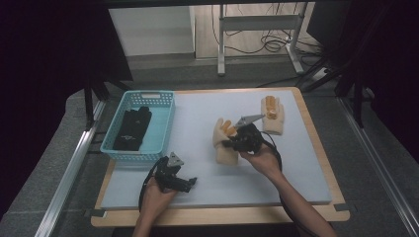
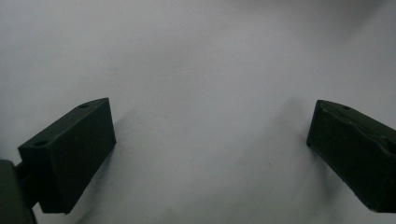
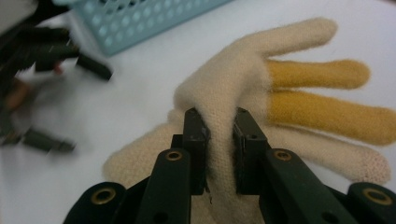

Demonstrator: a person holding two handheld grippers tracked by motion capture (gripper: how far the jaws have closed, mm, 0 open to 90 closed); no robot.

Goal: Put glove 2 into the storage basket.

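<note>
In the right gripper view the cream glove (image 3: 233, 93) has a fold pinched between the fingers (image 3: 195, 140), so that part of it is hidden, and its cuff is cut off by the bottom edge. The left gripper (image 3: 42, 93) there is blurred against the bench (image 3: 140, 93), with the basket (image 3: 140, 18) cut off at the top. In the high view the dark items (image 1: 132, 129) in the basket are too dim to identify.

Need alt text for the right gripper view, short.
The right gripper has its jaws shut on a pinched fold of a cream glove with two yellow fingers, over a white mat. A blue basket sits at top left.
</note>
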